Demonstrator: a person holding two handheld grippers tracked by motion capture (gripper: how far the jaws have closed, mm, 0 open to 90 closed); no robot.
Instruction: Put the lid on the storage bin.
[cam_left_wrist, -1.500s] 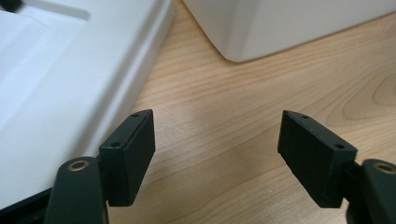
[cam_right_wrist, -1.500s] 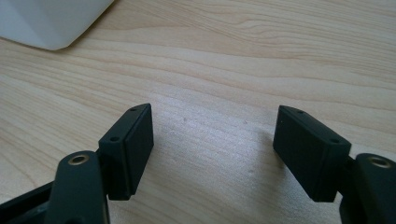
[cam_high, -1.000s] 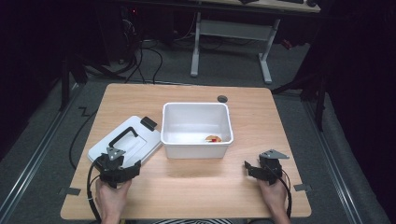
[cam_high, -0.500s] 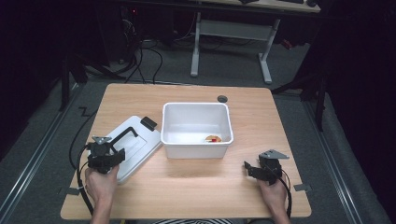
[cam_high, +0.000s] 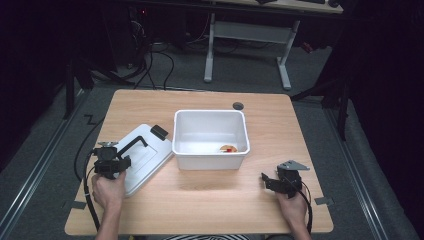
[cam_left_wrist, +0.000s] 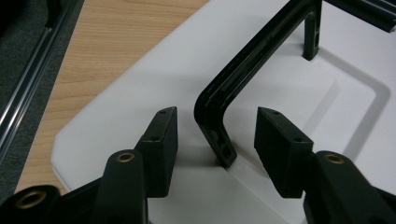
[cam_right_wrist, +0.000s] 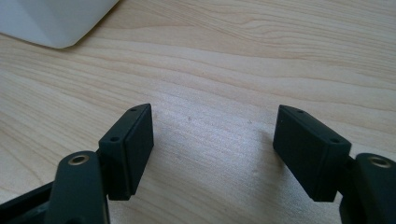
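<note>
Your left gripper (cam_left_wrist: 215, 135) stands wide, its jaws either side of the near corner of the black handle (cam_left_wrist: 252, 74) on the white lid (cam_high: 142, 157). The lid lies flat at the bin's (cam_high: 210, 150) nine o'clock, touching it. It looks light, stiff and slick, so take the handle, not the smooth plastic. Your right gripper (cam_right_wrist: 215, 140) rests wide and empty over bare table (cam_high: 210, 200) at five o'clock.

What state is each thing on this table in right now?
White bin: open, lid off, a small orange item inside.
Lid: flat on the table beside the bin.
Left gripper: jaws open around the lid's handle.
Right gripper: jaws open, empty.
</note>
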